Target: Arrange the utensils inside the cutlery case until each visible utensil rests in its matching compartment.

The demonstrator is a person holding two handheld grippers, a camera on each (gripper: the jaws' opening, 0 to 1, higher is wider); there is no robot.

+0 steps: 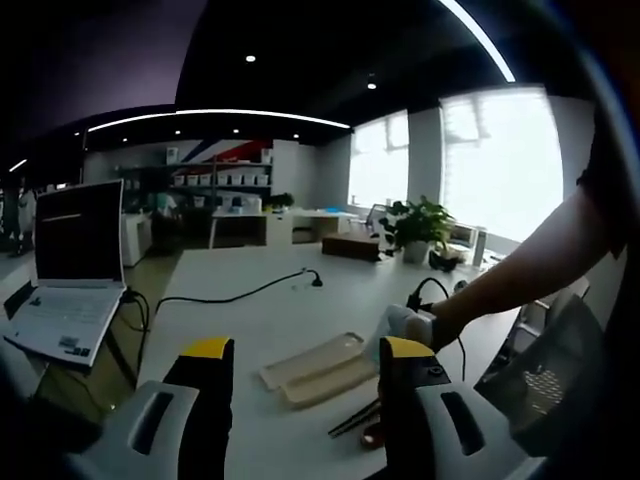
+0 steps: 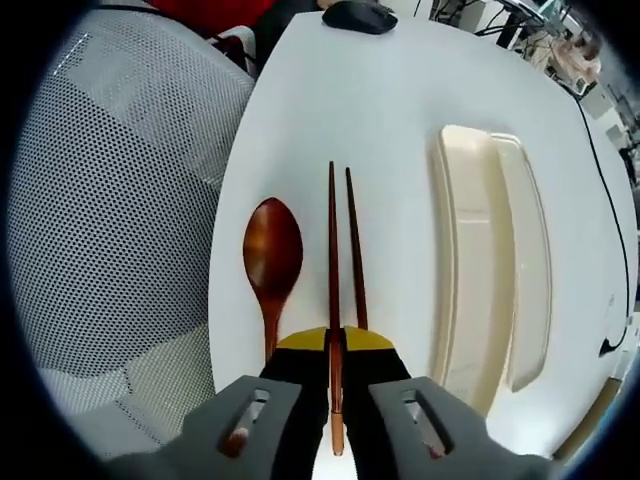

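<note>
In the right gripper view, my right gripper (image 2: pixel 335 345) is shut on one dark wooden chopstick (image 2: pixel 332 250), which runs back between the jaws. The second chopstick (image 2: pixel 355 250) lies on the white table just to its right, its near end at the jaw tip. A brown wooden spoon (image 2: pixel 272 250) lies to the left of both. The cream cutlery case (image 2: pixel 490 270) lies open to the right with nothing in it. In the left gripper view, my left gripper (image 1: pixel 308 350) hangs open above the table, short of the case (image 1: pixel 320 368), the chopsticks (image 1: pixel 355 418) and the spoon (image 1: pixel 372 435).
A grey mesh chair (image 2: pixel 110 200) stands close against the table edge beside the spoon. A black mouse (image 2: pixel 360 15) lies at the far end. A laptop (image 1: pixel 75 270), a black cable (image 1: pixel 230 295) and a potted plant (image 1: pixel 420 225) are farther off. A gloved hand (image 1: pixel 400 322) reaches in.
</note>
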